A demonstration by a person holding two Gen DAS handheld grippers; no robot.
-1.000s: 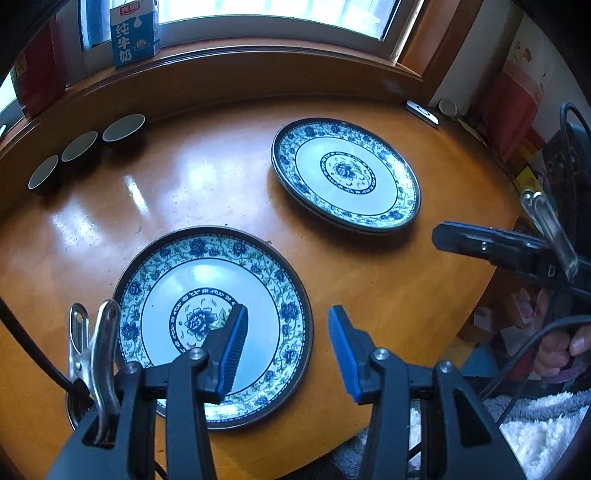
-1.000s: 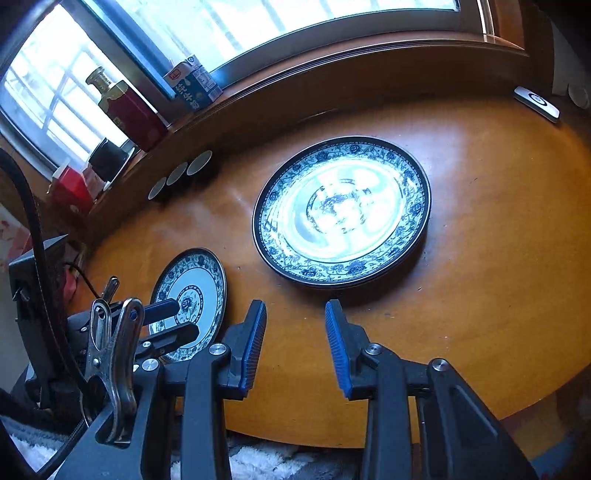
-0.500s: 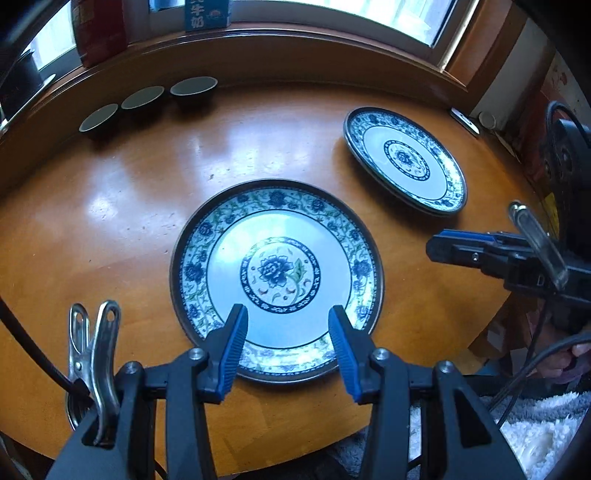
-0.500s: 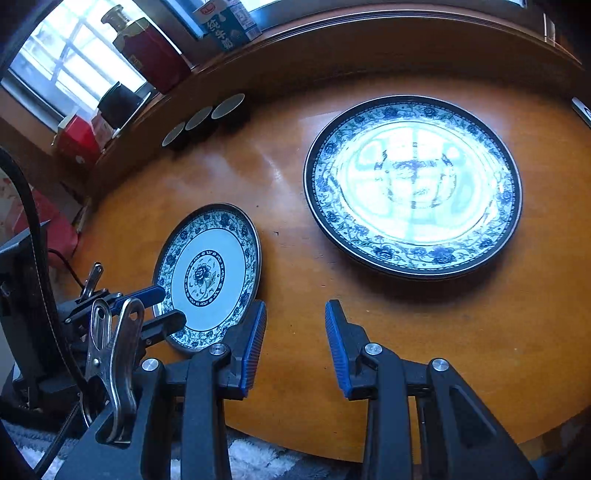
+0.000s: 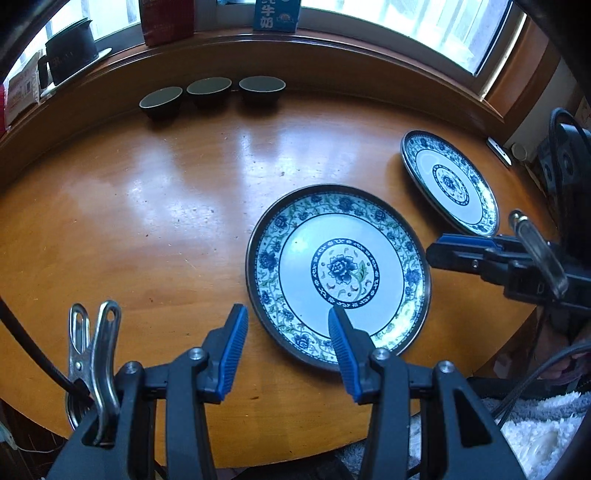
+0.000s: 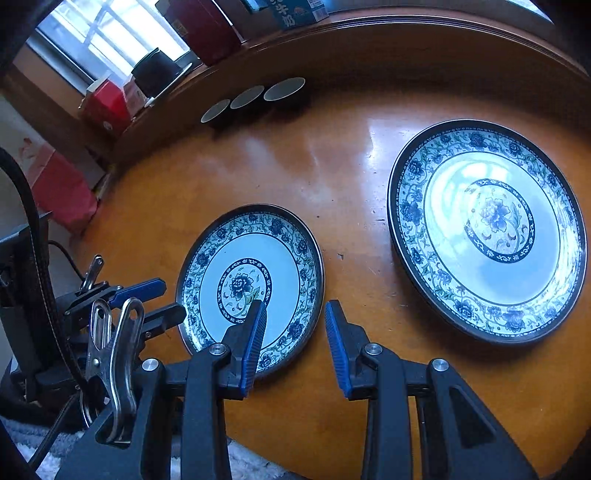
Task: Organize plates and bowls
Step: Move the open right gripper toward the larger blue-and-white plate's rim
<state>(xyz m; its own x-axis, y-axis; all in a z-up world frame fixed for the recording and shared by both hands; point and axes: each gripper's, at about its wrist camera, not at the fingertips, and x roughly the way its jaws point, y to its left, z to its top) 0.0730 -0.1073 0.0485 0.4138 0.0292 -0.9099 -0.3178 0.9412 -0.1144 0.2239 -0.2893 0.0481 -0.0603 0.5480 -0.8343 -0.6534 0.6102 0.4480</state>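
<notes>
glossy round wooden table (image 5: 155, 206) below a bright window (image 5: 424, 22) with a wooden sill (image 5: 332, 48)

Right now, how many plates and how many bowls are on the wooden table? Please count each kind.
Plates: 2, a smaller plate near the table edge and a larger plate, both blue-and-white floral
Bowls: 3, dark bowls in a row below the window sill
Total: 5
</notes>
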